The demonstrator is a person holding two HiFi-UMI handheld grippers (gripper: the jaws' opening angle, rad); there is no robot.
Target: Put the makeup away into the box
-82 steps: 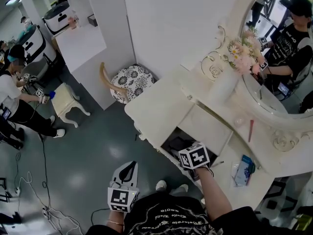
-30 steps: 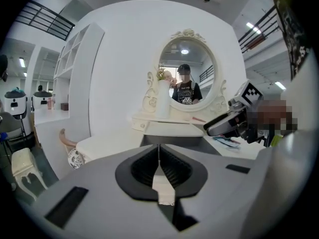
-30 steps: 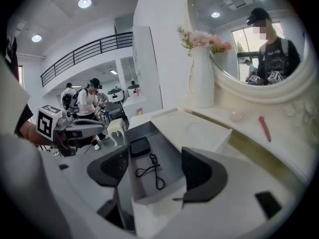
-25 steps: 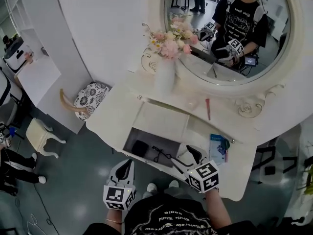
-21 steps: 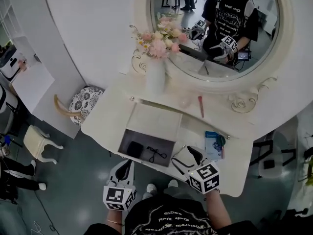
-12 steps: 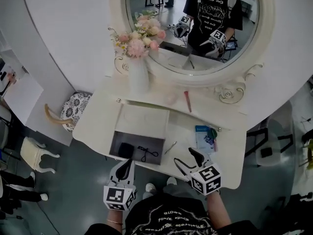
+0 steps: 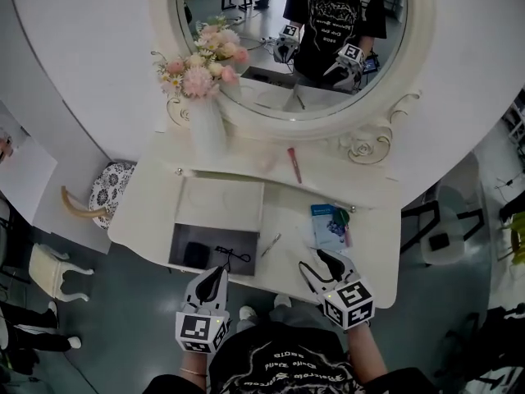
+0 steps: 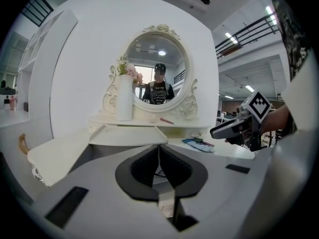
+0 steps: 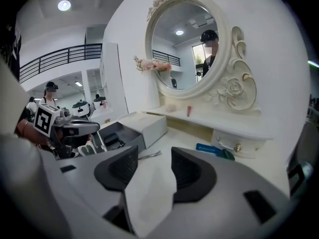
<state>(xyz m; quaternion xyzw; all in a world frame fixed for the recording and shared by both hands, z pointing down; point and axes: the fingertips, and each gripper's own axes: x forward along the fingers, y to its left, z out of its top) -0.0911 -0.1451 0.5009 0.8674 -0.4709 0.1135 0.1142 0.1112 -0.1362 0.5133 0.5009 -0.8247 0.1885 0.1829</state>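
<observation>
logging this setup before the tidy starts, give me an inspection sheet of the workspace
surface: white dressing table, mostly bare
job's things: open box holding a black case and a black scissor-handled tool; thin metal tool and blue packet on the tabletop; pink tube on the shelf
clutter: flower vase
grippers: left gripper shut, empty; right gripper empty, jaws apart, just been closing
cables: nothing seen
surroundings: round mirror, patterned stool

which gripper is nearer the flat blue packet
Right. The right gripper, empty jaws just closing partway, hangs just short of the flat blue packet; the left gripper is farther off to its left.
</observation>
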